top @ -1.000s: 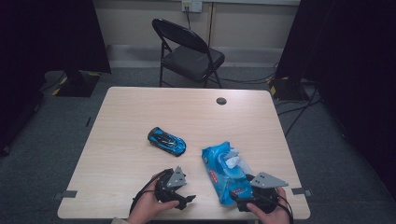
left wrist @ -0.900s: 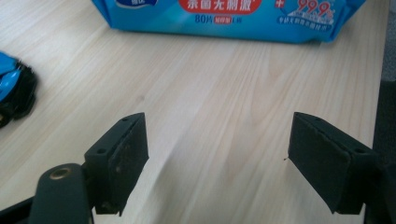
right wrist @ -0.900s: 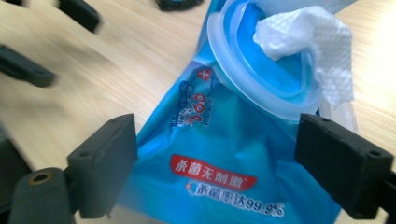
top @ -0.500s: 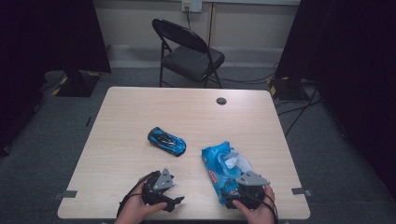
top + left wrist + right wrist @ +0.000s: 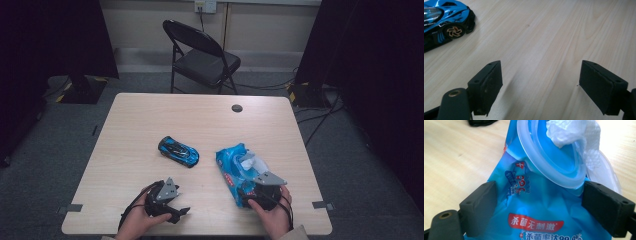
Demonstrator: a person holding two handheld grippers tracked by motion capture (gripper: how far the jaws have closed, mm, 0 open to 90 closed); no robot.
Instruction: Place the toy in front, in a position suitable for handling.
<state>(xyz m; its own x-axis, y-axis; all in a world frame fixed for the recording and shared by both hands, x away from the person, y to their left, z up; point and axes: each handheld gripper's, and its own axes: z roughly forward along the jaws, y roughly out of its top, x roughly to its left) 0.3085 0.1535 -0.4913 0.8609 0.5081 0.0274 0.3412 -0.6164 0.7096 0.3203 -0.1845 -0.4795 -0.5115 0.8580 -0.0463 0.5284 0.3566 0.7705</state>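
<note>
The right gripper has its jaws spread wide, one on each side of the blue pack of wipes. In the right gripper view the pack lies between the two black pads, its near end running under the gripper; the left pad sits against the crumpled edge of the wrapper, and the right pad stands just beside the other edge, at the rim of the round plastic lid. Whether either pad is actually pressing the wrapper cannot be told. The lid is flipped open and a white wipe sticks up out of the opening, beyond the jaws. In the high view the right gripper sits over the near end of the pack of wipes, held in the person's right hand, at the near right part of the table.

The left gripper also has its jaws spread, with only bare wood between them. The blue toy car lies well beyond the left jaw, off to the side, apart from it. In the high view the left gripper rests near the front edge of the table in the person's left hand, with the toy car farther in toward the middle, left of the pack and not touching it.
</note>
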